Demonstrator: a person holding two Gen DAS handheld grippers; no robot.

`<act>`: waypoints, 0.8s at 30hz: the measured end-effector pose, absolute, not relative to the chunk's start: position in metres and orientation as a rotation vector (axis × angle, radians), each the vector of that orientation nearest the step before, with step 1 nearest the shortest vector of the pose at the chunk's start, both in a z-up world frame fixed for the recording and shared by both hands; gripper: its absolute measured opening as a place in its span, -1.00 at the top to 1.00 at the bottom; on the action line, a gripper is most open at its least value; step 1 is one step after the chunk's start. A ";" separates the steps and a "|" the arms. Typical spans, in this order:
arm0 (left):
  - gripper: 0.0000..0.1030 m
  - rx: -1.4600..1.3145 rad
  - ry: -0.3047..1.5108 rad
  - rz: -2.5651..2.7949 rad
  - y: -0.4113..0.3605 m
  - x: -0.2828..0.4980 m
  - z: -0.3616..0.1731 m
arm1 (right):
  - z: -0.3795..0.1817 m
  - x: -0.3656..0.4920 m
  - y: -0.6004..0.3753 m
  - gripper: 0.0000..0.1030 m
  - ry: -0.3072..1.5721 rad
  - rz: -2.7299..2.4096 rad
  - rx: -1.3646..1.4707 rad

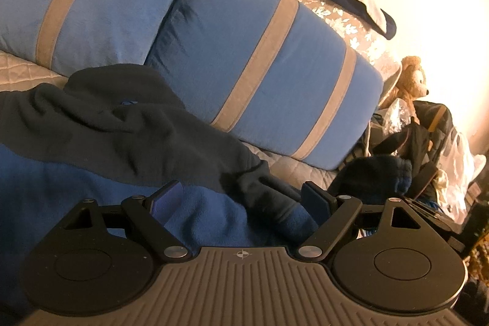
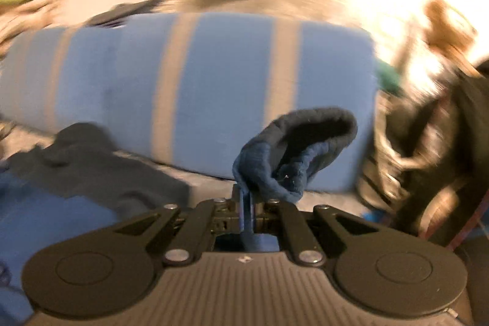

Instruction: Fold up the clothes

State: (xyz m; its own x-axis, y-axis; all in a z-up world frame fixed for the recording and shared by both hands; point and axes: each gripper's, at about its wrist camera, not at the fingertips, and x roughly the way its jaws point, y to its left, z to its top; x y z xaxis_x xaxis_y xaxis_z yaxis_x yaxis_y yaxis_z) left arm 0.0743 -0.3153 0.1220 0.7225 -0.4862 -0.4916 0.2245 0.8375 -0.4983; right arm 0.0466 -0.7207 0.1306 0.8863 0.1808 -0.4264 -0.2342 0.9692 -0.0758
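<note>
I take the striped cushion (image 1: pixel 262 75) as my landmark. The garment (image 1: pixel 116 124) — a fleece piece, dark navy above and brighter blue below — lies crumpled on the quilted seat just in front of that cushion, not yet laid flat.

My left gripper (image 1: pixel 244 200) sits low over the blue panel with its jaws spread wide. A dark cuff or hem edge (image 1: pixel 269 197) lies between them, but I cannot tell whether either pad touches it. I judge this a ready position for a pinch on that edge.

My right gripper (image 2: pixel 246 203) has its jaws pressed together on a ribbed navy cuff (image 2: pixel 293 148), which curls up in front of the cushion's right end. Holding it by the edge lets the rest of the fabric hang free — useful for drawing a sleeve out straight. The right wrist view is motion-blurred, so detail beyond the cuff is unreliable.

A plush bear (image 1: pixel 412 81) sits right of the cushion.

Markings: a small compass-like emblem on each gripper body; no legible writing or brand.
</note>
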 end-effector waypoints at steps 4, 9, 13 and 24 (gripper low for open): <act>-0.66 -0.444 0.649 -0.404 -0.312 0.074 0.122 | 0.132 0.040 -0.672 0.92 0.429 0.357 -0.222; -0.66 -0.469 0.646 -0.401 -0.309 0.075 0.123 | 0.123 0.030 -0.617 0.93 0.460 0.522 -0.323; -0.66 -0.479 0.643 -0.398 -0.307 0.076 0.123 | 0.103 0.019 -0.575 0.93 0.527 0.641 -0.439; -0.66 -0.501 0.644 -0.408 -0.302 0.075 0.123 | 0.088 0.000 -0.562 0.32 0.648 0.792 -0.713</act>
